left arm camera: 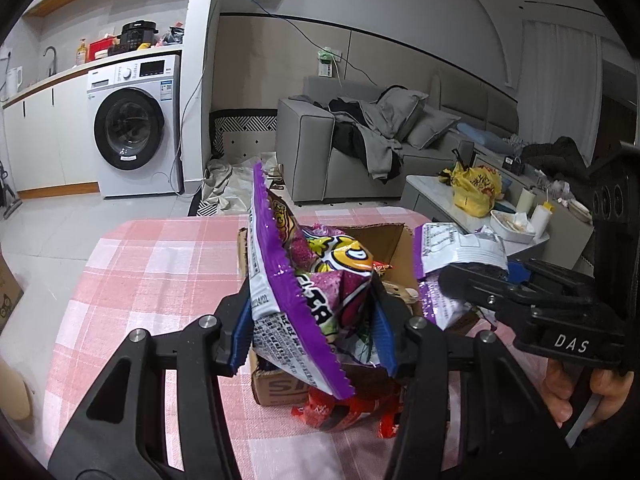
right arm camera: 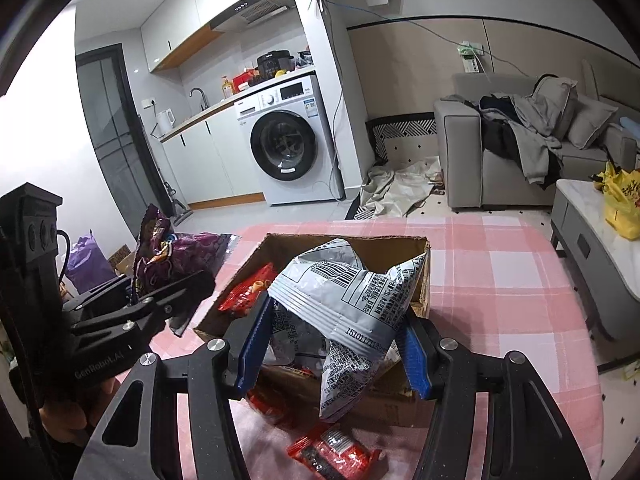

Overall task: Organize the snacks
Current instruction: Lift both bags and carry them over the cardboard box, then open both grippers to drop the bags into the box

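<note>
My left gripper is shut on a purple snack bag, held above the open cardboard box on the pink checked tablecloth. My right gripper is shut on a second purple bag, its grey printed back facing me, over the same box. In the left wrist view the right gripper and its bag hang at the right. In the right wrist view the left gripper with its bag is at the left. Red snack packets lie inside the box.
Red packets lie on the tablecloth in front of the box. The pink checked table extends around the box. Beyond it are a washing machine, a grey sofa and a white coffee table with a yellow bag.
</note>
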Motion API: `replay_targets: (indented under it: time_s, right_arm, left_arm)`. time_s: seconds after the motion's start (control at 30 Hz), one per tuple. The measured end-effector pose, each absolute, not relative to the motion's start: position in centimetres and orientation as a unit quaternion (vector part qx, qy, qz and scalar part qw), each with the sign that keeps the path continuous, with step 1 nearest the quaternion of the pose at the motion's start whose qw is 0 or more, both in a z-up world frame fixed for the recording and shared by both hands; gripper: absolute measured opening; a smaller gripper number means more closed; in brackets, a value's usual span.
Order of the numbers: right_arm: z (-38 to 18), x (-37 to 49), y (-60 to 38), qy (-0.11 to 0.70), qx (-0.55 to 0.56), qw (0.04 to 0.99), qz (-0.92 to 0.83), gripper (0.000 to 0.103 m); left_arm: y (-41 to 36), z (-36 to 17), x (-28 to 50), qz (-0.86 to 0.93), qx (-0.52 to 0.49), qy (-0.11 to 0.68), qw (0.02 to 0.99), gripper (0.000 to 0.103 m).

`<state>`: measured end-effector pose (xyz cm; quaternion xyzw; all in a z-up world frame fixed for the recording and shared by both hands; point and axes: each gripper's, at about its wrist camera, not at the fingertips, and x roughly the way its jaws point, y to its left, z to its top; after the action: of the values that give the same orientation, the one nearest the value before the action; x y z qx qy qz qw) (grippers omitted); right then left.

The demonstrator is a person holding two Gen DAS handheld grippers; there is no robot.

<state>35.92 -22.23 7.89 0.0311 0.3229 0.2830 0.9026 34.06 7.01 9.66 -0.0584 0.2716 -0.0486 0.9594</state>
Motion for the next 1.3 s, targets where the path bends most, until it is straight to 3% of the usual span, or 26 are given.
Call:
replay_targets:
  time_s: [0.8,1.0,1.07,1.17,1.3]
  right_arm:
    - [4.2,40.4,-20.2,0.349,0.010,0.891,0.290,0.059]
    - [4.6,39.8,-21.0,0.334,0.005,0.894,0.297,0.070]
    - [4.9,39.3,-21.5,0.328,0.001,0.899,0.291,0.081]
    - [5.2,38.6,-22.4,0.323,-0.001,0.904,0.281,0.089]
    - [5.1,37.5,-23.5,0.328,-0.007,0.908,0.261,0.098]
  left_arm:
    - [3.8,2.7,43.3,-0.055,-0.033,0.322,0.945,0.047]
    - [4.1,2.2,43.7,-0.054,-0.038,0.330,0.942,0.049]
    - [4.2,2.4,43.3,-0.054,-0.037,0.329,0.942,0.061]
    - [4.2,3.1,42.0,-0.044,-0.033,0.312,0.948,0.083]
    - [4.6,3.9,40.0,-0.043,-0.040,0.303,0.951,0.090]
